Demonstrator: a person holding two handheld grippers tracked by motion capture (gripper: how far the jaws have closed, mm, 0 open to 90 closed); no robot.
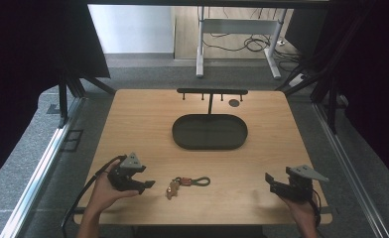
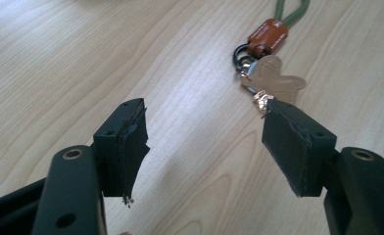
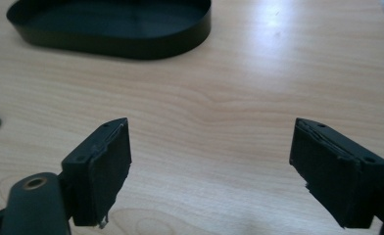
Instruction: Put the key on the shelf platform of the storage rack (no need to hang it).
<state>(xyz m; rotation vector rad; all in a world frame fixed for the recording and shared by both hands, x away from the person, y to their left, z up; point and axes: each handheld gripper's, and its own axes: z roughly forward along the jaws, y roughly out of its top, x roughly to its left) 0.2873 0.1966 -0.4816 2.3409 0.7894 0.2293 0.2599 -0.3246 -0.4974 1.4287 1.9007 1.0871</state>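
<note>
On the wooden table, a keychain lies near the 6 o'clock edge, made up of a green cord loop, an orange tag, a black ring and a tan figure-shaped charm. The left hand-held gripper sits at about 7 o'clock, just beside the keychain, its jaws released and spread wide with nothing between them; in the left gripper view one jaw tip is right next to the charm. The right hand-held gripper rests at about 5 o'clock, well apart from the keychain, jaws likewise released and empty. A dark oval tray sits at the table's centre, and a black hook rack stands at 12 o'clock behind it.
</note>
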